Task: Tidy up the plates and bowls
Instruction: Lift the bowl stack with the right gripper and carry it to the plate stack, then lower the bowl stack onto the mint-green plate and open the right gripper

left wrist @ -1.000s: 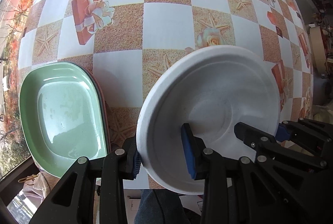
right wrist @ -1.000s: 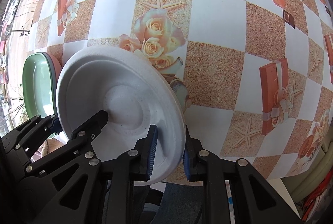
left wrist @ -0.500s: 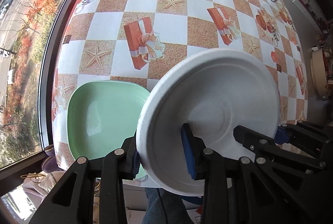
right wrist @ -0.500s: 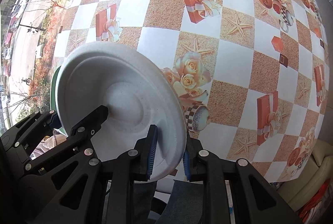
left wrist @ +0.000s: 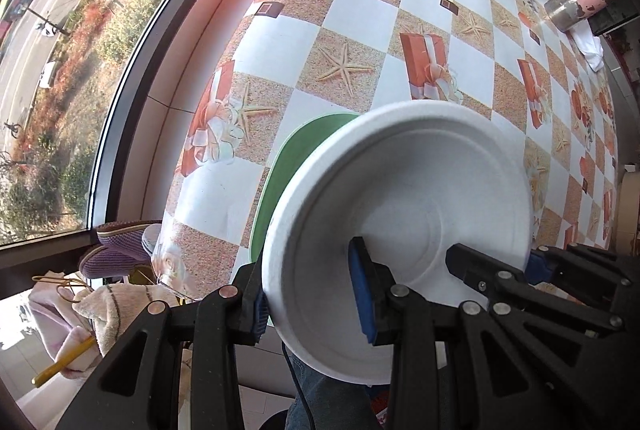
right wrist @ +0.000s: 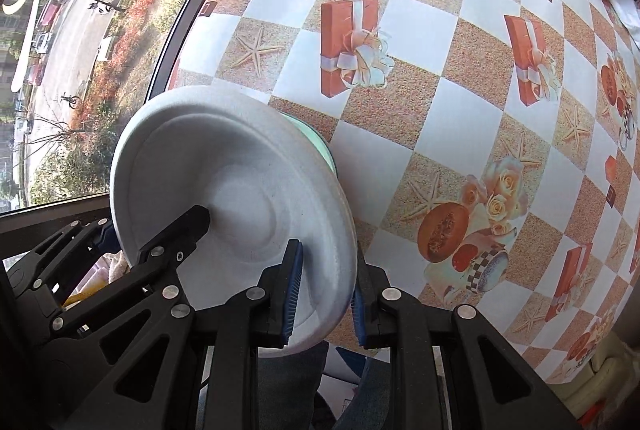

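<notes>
Clearly both my left claw (left wrist: 312,304) and right claw (right wrist: 326,292) pinch opposite rims of the white plate (left wrist: 404,230), held tilted above the green plate (left wrist: 280,182); it seems light, stiff foam, best gripped gently at its rim.

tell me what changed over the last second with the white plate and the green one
The white plate was carried leftward and now hangs in front of the green plate, hiding most of it. The view rose too, bringing the window and far bottles into sight. Unchanged: the left gripper and right gripper stay clamped on opposite rims, and the green plate hasn't moved.
</notes>
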Available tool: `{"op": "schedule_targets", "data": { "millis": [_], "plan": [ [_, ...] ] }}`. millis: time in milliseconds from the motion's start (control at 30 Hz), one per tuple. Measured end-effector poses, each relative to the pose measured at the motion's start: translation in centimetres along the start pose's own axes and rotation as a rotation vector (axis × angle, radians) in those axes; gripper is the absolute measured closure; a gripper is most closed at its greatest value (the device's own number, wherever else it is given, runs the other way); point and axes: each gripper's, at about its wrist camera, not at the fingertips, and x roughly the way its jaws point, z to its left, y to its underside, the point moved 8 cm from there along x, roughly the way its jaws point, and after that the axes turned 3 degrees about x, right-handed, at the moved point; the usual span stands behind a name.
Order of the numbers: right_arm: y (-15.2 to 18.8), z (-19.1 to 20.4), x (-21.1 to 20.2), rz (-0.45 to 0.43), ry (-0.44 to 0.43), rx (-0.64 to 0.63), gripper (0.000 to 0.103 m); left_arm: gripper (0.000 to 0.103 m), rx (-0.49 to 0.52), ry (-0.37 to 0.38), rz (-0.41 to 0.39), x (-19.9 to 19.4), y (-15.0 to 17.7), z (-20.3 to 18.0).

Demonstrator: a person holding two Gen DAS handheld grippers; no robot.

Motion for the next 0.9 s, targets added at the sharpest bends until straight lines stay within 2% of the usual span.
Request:
{"op": "schedule_targets", "data": {
  "millis": [300, 367, 433, 500, 533, 600, 633, 700, 733, 800, 867, 900],
  "plan": [
    [-1.3, 0.8, 2.5, 0.033, 0.010, -0.037, 0.078, 0.065, -0.029, 0.009, 0.013, 2.0, -0.5, 1.9],
    [-1.9, 1.0, 2.7, 0.035, 0.015, -0.041, 0.078, 0.060, -0.025, 0.004, 0.007, 1.9, -0.6, 2.2],
    [-1.8, 1.1, 2.5, 0.037, 0.017, -0.045, 0.078, 0.048, -0.020, -0.009, -0.002, 1.6, -0.6, 2.3],
    [-2.0, 1.7, 2.7, 0.035, 0.035, -0.056, 0.077, 0.040, -0.011, -0.047, -0.022, 1.2, -0.7, 2.7],
    [-2.0, 1.6, 2.3, 0.034, 0.052, -0.060, 0.074, 0.035, -0.006, -0.060, -0.028, 0.9, -0.7, 3.0],
    [-2.2, 1.1, 1.7, 0.019, 0.073, -0.066, 0.054, 0.027, 0.010, -0.060, -0.040, 0.3, -0.7, 3.3],
    [-2.0, 0.4, 0.9, 0.006, 0.089, -0.070, 0.048, 0.021, 0.019, -0.063, -0.054, -0.1, -0.7, 3.5],
    [-1.9, -0.2, 0.0, -0.016, 0.097, -0.076, 0.031, 0.016, 0.044, -0.073, -0.084, -1.0, -0.8, 3.8],
    [-1.8, -0.5, -0.5, -0.024, 0.093, -0.075, 0.026, 0.012, 0.057, -0.077, -0.090, -1.3, -0.7, 3.9],
    [-1.5, -1.0, -1.5, -0.037, 0.090, -0.064, 0.001, 0.001, 0.088, -0.072, -0.076, -1.7, -0.5, 3.8],
    [-0.9, -1.2, -2.4, -0.049, 0.080, -0.061, 0.001, 0.000, 0.118, -0.011, -0.068, -2.1, -0.2, 3.1],
    [-0.9, -1.4, -2.9, -0.052, 0.087, -0.064, 0.001, 0.000, 0.135, -0.006, -0.074, -2.4, 0.0, 2.8]
  ]
}}
